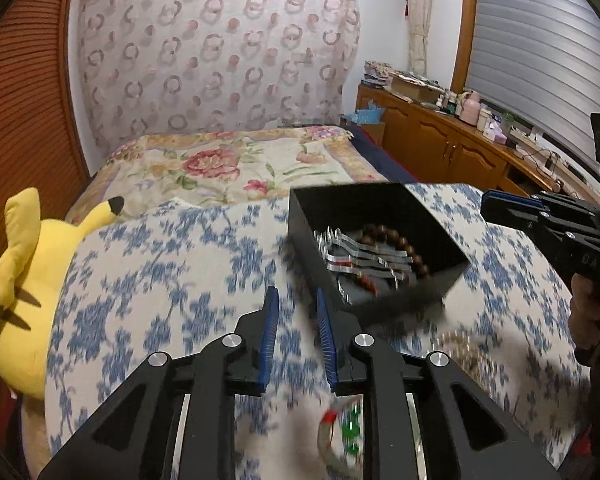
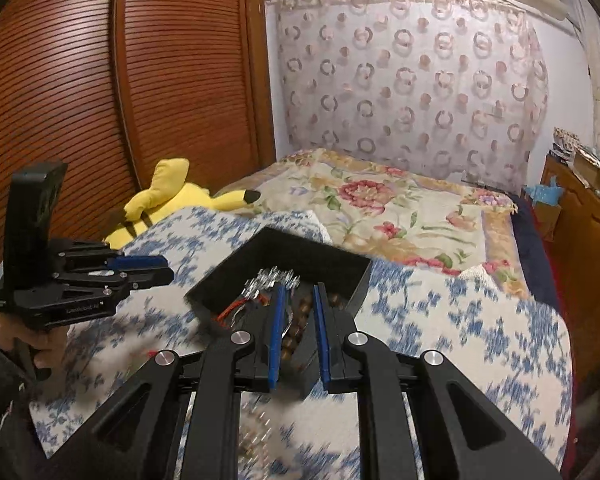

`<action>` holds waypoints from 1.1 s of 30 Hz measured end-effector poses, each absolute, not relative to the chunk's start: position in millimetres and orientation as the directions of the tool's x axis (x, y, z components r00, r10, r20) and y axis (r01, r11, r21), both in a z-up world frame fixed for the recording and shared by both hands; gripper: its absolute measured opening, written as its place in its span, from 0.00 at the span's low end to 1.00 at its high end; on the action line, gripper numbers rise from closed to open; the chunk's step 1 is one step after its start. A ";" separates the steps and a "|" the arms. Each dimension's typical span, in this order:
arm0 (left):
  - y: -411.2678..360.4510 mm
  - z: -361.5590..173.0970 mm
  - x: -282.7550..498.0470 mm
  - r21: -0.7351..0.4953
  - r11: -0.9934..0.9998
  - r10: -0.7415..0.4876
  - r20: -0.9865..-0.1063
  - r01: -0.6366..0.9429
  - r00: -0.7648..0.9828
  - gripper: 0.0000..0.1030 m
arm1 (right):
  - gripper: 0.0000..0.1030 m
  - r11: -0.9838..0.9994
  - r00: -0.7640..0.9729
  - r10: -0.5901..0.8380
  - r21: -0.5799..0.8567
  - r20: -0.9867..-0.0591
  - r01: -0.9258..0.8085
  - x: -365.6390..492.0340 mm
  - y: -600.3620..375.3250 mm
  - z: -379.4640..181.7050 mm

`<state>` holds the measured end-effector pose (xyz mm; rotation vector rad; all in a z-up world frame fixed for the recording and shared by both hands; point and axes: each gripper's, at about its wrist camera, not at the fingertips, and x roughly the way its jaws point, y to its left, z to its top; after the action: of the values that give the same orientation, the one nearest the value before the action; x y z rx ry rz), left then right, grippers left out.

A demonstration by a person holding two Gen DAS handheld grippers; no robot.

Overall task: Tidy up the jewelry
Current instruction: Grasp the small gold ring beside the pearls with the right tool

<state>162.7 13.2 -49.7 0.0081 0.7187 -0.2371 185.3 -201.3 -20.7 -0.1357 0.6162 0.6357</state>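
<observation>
A black open box (image 1: 384, 204) sits on the blue-flowered cloth and holds a brown bead bracelet (image 1: 404, 246) and silver hair clips (image 1: 356, 258). My left gripper (image 1: 296, 300) is open and empty, just left of the box's near corner. A bracelet with red and green beads (image 1: 340, 428) lies blurred on the cloth under it. A pale chain (image 1: 460, 352) lies to the right. My right gripper (image 2: 298, 296) is open over the box (image 2: 284, 252), with the brown beads (image 2: 296, 328) showing between its fingers. It also shows in the left wrist view (image 1: 496, 204).
A yellow Pikachu plush (image 1: 32, 280) lies at the cloth's left edge. A bed with a flowered cover (image 1: 228, 164) lies beyond. Wooden cabinets with clutter (image 1: 452, 136) stand at the right. A wooden louvred wardrobe (image 2: 100, 80) stands at the left.
</observation>
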 end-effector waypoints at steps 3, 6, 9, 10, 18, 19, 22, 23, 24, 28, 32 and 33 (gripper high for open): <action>13.3 -54.4 146.5 -0.074 0.972 -0.216 -0.657 0.224 0.722 0.21 | 0.16 0.805 0.627 0.507 0.066 -0.591 -0.589 168.3 -201.3 -27.9; 12.9 -57.8 131.6 -0.074 0.970 -0.223 -0.656 0.233 0.721 0.32 | 0.16 0.808 0.617 0.503 0.075 -0.605 -0.584 151.6 -201.9 -36.4; 11.9 -61.9 120.0 -0.073 0.967 -0.229 -0.661 0.243 0.715 0.43 | 0.16 0.811 0.606 0.498 0.086 -0.620 -0.579 138.1 -202.6 -44.8; 11.2 -64.0 114.5 -0.067 0.967 -0.226 -0.663 0.244 0.714 0.47 | 0.16 0.812 0.603 0.496 0.087 -0.625 -0.578 133.2 -203.1 -47.3; 6.6 -78.0 86.9 -0.031 0.967 -0.205 -0.680 0.252 0.704 0.81 | 0.16 0.811 0.584 0.481 0.078 -0.654 -0.580 99.0 -201.5 -61.4; 7.1 -79.3 84.5 -0.033 0.967 -0.207 -0.681 0.253 0.703 0.81 | 0.16 0.809 0.579 0.482 0.080 -0.658 -0.582 94.8 -201.0 -63.2; 10.0 -82.5 79.2 -0.044 0.966 -0.212 -0.691 0.253 0.691 0.86 | 0.16 0.802 0.556 0.484 0.088 -0.675 -0.591 87.1 -198.0 -69.4; 10.9 -83.6 77.6 -0.044 0.967 -0.211 -0.694 0.253 0.688 0.88 | 0.16 0.799 0.551 0.484 0.087 -0.680 -0.595 84.6 -196.9 -72.0; 11.7 -84.7 76.3 -0.043 0.967 -0.210 -0.695 0.252 0.688 0.88 | 0.16 0.796 0.543 0.483 0.084 -0.687 -0.600 81.5 -195.1 -75.2; 15.4 -89.3 73.8 -0.037 0.968 -0.200 -0.707 0.247 0.678 0.88 | 0.35 0.786 0.529 0.485 0.082 -0.696 -0.613 72.1 -189.6 -82.4; 16.8 -94.7 74.1 -0.027 0.967 -0.193 -0.724 0.253 0.662 0.88 | 0.35 0.769 0.506 0.489 0.078 -0.711 -0.634 66.0 -182.4 -86.9; 16.9 -96.6 74.5 -0.020 0.967 -0.188 -0.730 0.254 0.657 0.88 | 0.35 0.764 0.499 0.489 0.076 -0.716 -0.641 64.4 -180.3 -88.5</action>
<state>74.5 16.9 -96.6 0.0863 0.8171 -0.2511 64.4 -180.3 -88.5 -0.2105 0.7930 0.6898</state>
